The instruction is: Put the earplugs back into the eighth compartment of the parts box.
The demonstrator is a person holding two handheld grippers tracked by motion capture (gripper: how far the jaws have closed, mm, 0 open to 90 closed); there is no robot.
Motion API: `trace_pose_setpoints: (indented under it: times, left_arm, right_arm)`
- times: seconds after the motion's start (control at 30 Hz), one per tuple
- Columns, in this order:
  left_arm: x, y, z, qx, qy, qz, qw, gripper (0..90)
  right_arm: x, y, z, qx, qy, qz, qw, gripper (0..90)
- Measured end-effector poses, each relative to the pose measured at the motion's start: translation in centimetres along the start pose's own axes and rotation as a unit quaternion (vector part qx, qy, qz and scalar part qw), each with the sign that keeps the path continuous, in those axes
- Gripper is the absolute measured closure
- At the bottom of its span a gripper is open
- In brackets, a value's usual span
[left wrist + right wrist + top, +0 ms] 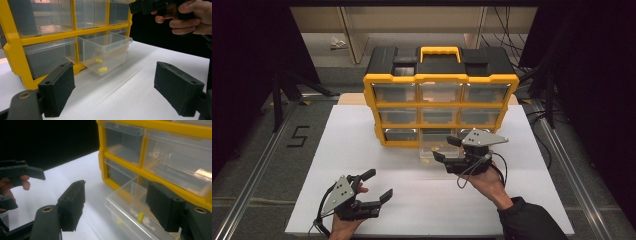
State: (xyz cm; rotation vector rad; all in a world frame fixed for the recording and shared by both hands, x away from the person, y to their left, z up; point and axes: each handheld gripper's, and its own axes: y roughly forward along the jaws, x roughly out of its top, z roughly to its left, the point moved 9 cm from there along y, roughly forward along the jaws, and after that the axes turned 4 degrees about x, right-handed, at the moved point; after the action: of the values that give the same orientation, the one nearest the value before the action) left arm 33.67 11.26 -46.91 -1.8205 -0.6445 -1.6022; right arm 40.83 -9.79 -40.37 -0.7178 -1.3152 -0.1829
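A yellow-and-black organiser [441, 80] with clear drawers stands at the back of the white board. Its bottom middle drawer [432, 149] is pulled out toward me. Small yellow pieces [102, 69] lie in that drawer, and one such yellow piece [140, 217] appears in the right gripper view. My right gripper [446, 148] is open at the drawer's front right. One of its jaws hangs over the drawer's inside and the other is outside the drawer's wall. It holds nothing. My left gripper [379, 184] is open and empty near the front edge, pointing at the drawer [107, 53].
The white board [362, 145] lies on a grey table with metal rails along both sides. A "5" mark [298, 136] is on the left. Cables [522, 55] trail at the back right, behind the organiser. Dark curtains flank the table.
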Motion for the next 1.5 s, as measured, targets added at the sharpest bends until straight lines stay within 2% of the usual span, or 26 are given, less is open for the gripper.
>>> trace_pose_setpoints:
  times: [0.73, 1.1, 1.5]
  left_arm:
    - [0.0, 0.0, 0.0, -0.004, -0.008, -0.002, 1.0000, 16.0]
    - [0.0, 0.0, 0.0, -0.002, -0.006, -0.002, 1.0000, 16.0]
    - [0.0, 0.0, 0.0, -0.002, -0.006, -0.002, 1.0000, 16.0]
  right_arm:
    - [-1.9, -2.8, 1.3, 0.019, 0.013, -0.047, 0.9986, 30.1]
    - [-2.7, -3.8, 1.6, 0.016, 0.015, -0.065, 0.9976, 28.4]
    - [-5.1, -5.5, 1.4, 0.005, 0.030, -0.071, 0.9970, 26.8]
